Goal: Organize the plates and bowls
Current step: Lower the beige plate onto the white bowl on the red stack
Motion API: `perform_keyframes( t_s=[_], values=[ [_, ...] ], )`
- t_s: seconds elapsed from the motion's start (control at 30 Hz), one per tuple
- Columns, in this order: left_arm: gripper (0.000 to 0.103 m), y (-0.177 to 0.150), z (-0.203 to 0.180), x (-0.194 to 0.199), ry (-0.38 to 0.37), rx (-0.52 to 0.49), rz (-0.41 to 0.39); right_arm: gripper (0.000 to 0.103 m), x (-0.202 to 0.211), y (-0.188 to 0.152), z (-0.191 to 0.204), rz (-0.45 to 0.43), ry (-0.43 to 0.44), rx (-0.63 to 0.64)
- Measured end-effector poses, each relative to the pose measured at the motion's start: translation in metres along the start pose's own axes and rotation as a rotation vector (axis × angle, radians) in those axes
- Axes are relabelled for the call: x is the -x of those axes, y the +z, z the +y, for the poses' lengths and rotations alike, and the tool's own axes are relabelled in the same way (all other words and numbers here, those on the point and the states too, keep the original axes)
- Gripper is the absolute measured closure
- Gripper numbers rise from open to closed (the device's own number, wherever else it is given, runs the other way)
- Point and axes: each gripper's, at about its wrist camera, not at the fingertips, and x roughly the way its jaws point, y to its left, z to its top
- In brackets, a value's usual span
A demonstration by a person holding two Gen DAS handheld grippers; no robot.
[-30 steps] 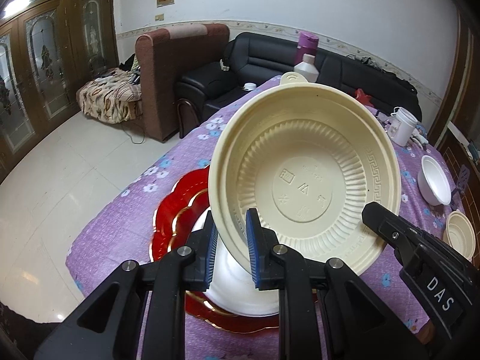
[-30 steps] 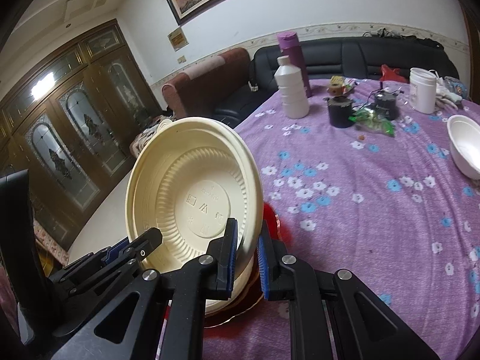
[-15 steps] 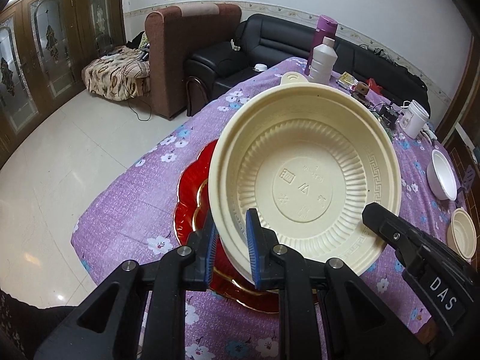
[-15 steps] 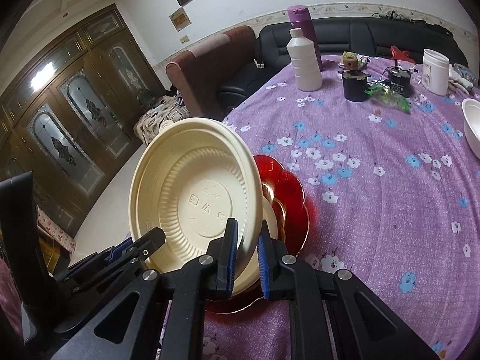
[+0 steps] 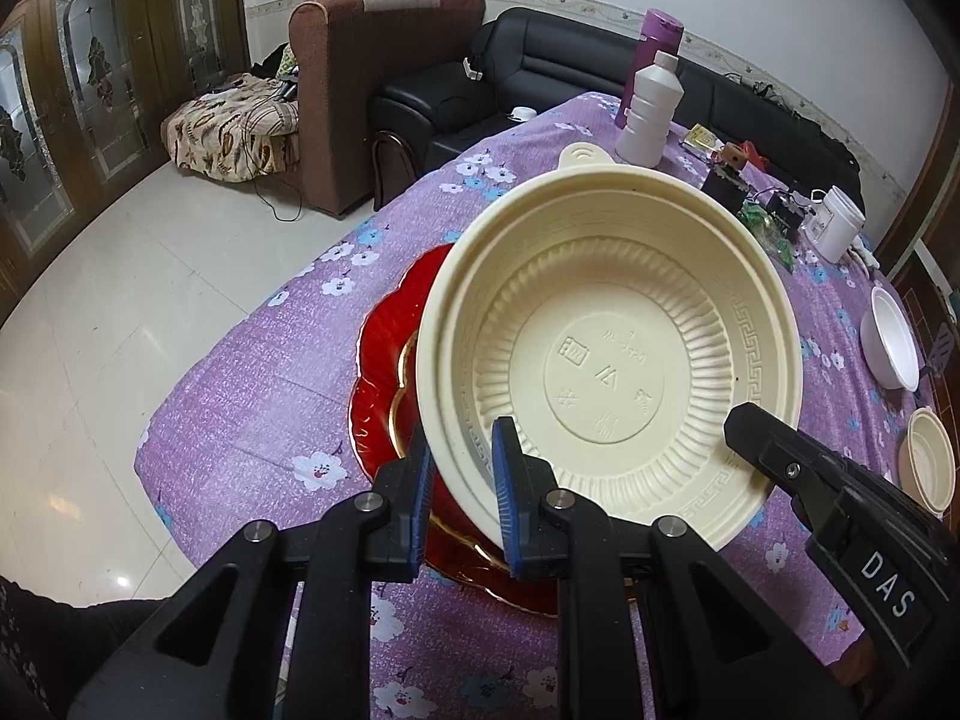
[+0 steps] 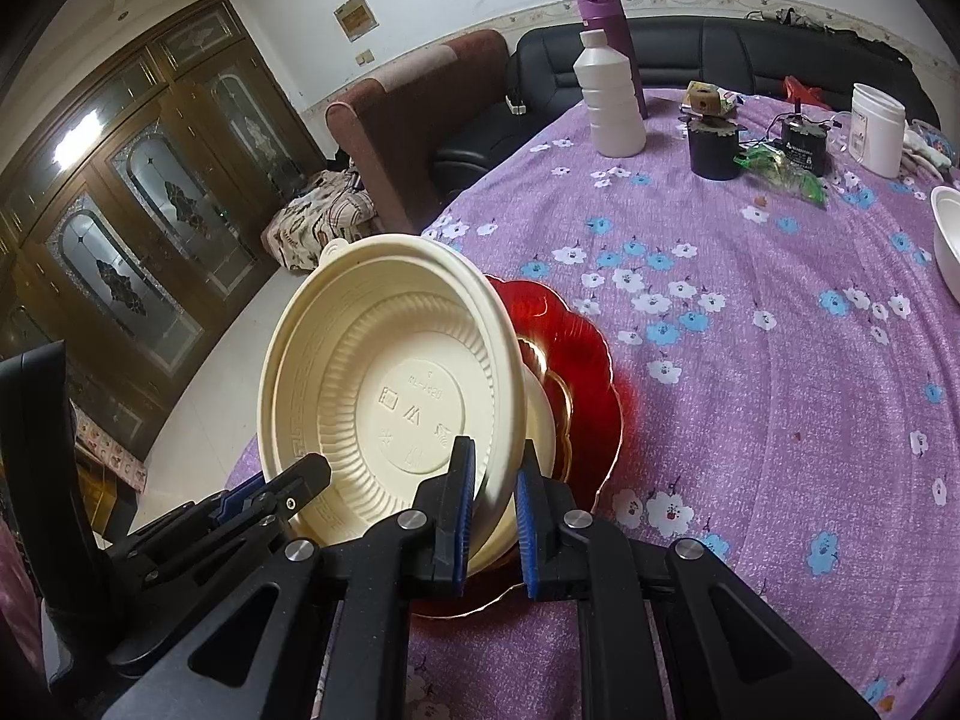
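A cream plastic bowl with a ribbed inside is held tilted between both grippers. My left gripper is shut on its near left rim. My right gripper is shut on its right rim; the bowl also shows in the right wrist view. Under the bowl a red scalloped plate with a gold ring lies on the purple flowered tablecloth, with a white dish on it, mostly hidden. The red plate also shows in the right wrist view.
A white bowl and a small cream bowl sit at the table's right. A white bottle, purple flask, black cup and white jar stand at the far end. The table edge drops to tiled floor on the left.
Both grippers have lifted and pulled back with the cream bowl, so more of the red plate and tablecloth shows. The grip on the bowl is unchanged.
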Motion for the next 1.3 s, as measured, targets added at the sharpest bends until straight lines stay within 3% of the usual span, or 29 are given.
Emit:
perform_keyframes(
  t_s=[1.3],
  values=[
    [0.086, -0.0020, 0.0024, 0.0032, -0.012, -0.012, 0.025, 0.091, -0.0014, 0.0002, -0.0018, 0.045, -0.012, 0.003]
  ],
)
